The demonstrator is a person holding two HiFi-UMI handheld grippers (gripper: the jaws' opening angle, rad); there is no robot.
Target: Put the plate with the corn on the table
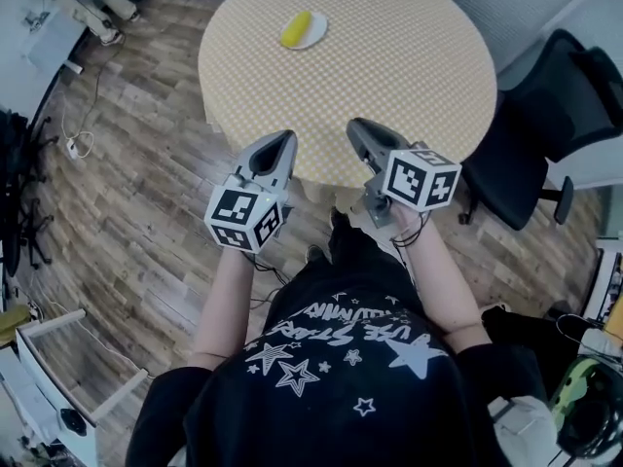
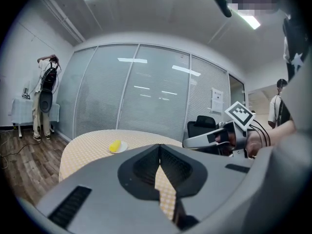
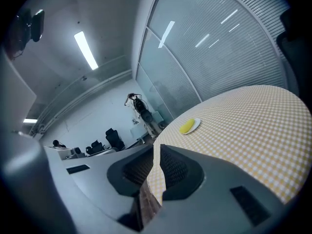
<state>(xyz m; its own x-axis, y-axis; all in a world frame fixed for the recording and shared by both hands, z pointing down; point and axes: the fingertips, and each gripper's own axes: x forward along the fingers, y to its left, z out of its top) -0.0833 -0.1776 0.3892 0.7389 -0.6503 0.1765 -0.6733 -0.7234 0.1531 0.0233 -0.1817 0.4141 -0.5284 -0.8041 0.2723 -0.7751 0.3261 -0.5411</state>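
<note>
A white plate (image 1: pixel 314 34) with a yellow corn cob (image 1: pixel 296 27) rests on the far left part of the round table (image 1: pixel 409 56), which has a yellow checked cloth. My left gripper (image 1: pixel 283 139) and right gripper (image 1: pixel 357 126) hover side by side at the table's near edge, well short of the plate. Both are shut with nothing in them. In the left gripper view the corn (image 2: pixel 115 146) lies ahead on the left beyond the shut left gripper (image 2: pixel 159 147). In the right gripper view the corn (image 3: pixel 186 126) lies far ahead past the shut right gripper (image 3: pixel 155 147).
A black office chair (image 1: pixel 545 115) stands right of the table. Cables (image 1: pixel 76 144) lie on the wooden floor at the left, and white furniture (image 1: pixel 49 358) stands at the lower left. A glass partition (image 2: pixel 146 91) runs behind the table; a person (image 2: pixel 280 108) stands far off.
</note>
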